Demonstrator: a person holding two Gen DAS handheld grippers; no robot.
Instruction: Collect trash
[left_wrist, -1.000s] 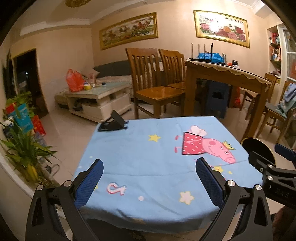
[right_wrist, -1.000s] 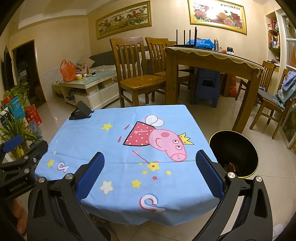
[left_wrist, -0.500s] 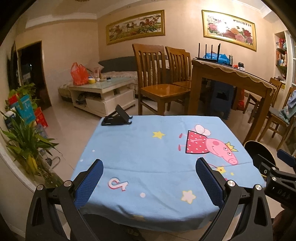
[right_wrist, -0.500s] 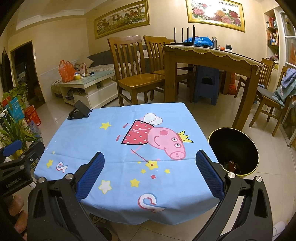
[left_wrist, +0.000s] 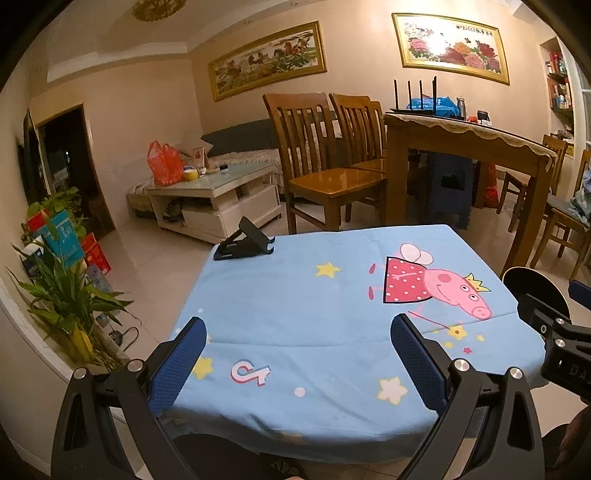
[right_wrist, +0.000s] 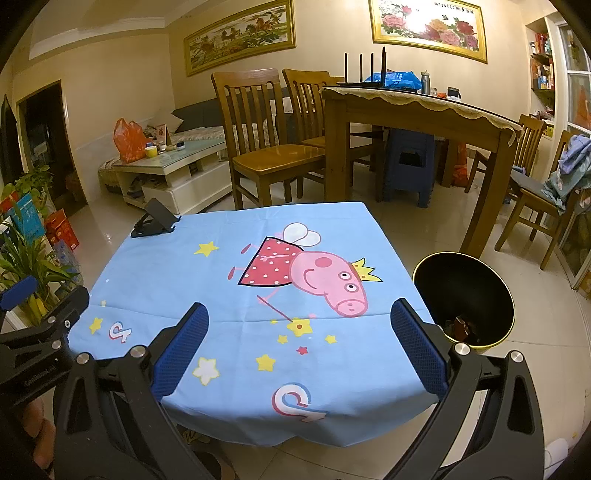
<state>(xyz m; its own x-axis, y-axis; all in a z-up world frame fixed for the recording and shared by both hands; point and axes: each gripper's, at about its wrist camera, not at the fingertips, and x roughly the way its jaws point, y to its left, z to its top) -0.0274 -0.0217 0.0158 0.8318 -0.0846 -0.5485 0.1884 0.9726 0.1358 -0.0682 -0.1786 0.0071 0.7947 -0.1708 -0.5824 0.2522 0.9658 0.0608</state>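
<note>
Blue-padded, my left gripper (left_wrist: 295, 363) and right gripper (right_wrist: 297, 349) hover spread and empty over the bare tablecloth (right_wrist: 236, 295); collected trash (right_wrist: 461, 326) sits in the bin (right_wrist: 476, 273), right; I should scan before withdrawing.

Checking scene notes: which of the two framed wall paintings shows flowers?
The right-hand painting, hanging above the dining table, shows red and pink flowers; the left one is a wide landscape with horses.
</note>
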